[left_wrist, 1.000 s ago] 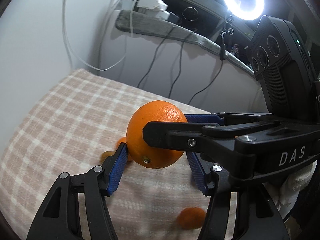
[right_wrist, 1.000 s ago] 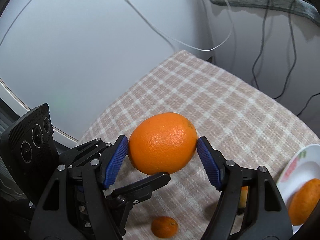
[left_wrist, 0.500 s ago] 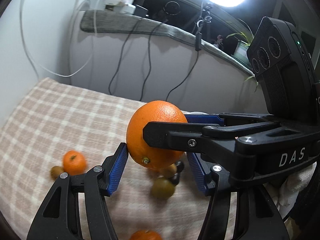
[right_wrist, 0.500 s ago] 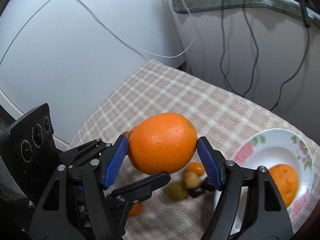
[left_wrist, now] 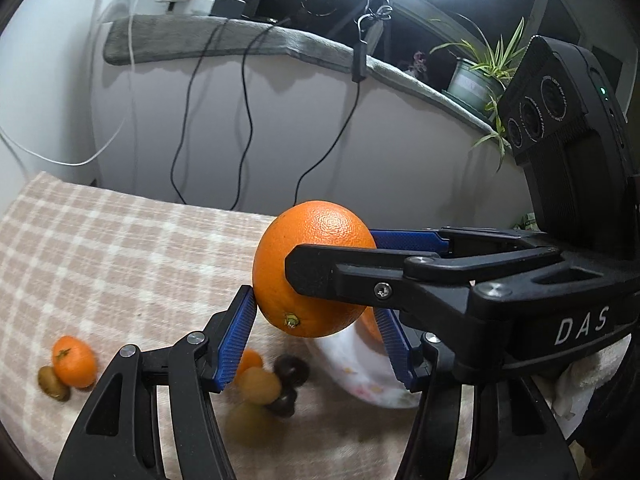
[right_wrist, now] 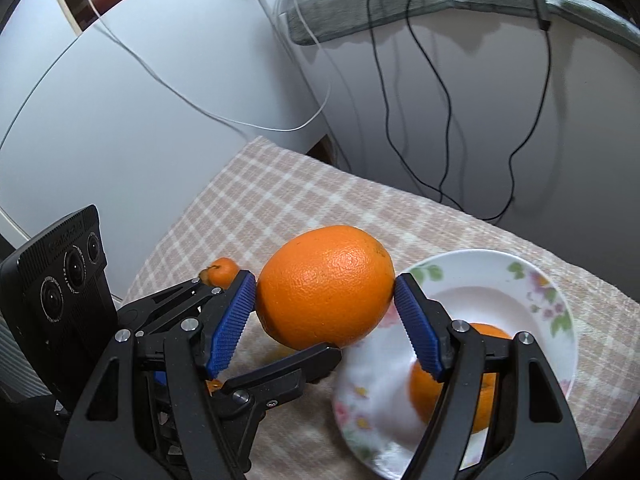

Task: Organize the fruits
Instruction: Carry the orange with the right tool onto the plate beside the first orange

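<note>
A large orange [left_wrist: 308,268] is held in the air between both grippers at once. My left gripper [left_wrist: 316,332] has its blue pads against its lower sides. My right gripper [right_wrist: 324,320] is shut on the same orange [right_wrist: 326,286], pads on its left and right. It hangs beside a white floral plate [right_wrist: 532,300] that holds another orange [right_wrist: 484,392]. The plate [left_wrist: 360,376] shows under the orange in the left wrist view. A small mandarin [left_wrist: 74,360] lies on the checked cloth at left.
A cluster of small fruits [left_wrist: 264,388], orange, dark and greenish, lies on the cloth [left_wrist: 120,248] beside the plate. A small greenish fruit [left_wrist: 52,382] touches the mandarin. Black and white cables [right_wrist: 440,100] hang down the wall behind. A potted plant [left_wrist: 480,76] stands on the ledge.
Both grippers have carried the orange to the right, from over the bare cloth to next to the plate. The grip on it has not changed.
</note>
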Tool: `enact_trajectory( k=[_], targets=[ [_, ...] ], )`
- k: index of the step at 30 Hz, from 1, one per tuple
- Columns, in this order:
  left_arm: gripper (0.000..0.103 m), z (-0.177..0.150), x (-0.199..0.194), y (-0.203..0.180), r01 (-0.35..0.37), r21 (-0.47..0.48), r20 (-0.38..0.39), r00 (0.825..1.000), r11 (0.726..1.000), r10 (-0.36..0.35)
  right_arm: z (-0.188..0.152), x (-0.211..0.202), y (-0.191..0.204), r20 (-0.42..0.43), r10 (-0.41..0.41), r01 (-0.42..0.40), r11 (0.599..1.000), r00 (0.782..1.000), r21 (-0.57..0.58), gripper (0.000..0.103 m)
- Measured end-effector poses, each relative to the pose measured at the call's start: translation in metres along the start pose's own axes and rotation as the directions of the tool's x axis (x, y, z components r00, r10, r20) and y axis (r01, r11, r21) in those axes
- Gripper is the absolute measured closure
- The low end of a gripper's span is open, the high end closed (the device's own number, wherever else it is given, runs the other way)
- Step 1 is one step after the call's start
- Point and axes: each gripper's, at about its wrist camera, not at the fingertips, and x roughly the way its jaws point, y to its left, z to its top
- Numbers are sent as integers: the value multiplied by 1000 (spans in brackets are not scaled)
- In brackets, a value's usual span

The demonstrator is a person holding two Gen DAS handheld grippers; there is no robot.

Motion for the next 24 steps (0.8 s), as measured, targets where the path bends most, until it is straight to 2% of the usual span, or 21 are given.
enact_trajectory(
  k=[9, 24],
  targets=[
    [43, 2, 19, -10, 12, 2, -34, 999, 1000, -12, -1, 0, -20, -8, -10, 10, 1000, 1000, 27, 28],
    [43, 2, 31, -11, 0, 7, -81, 997, 1000, 0, -3, 5, -30, -19, -24, 24, 999, 1000, 38, 28]
  ],
)
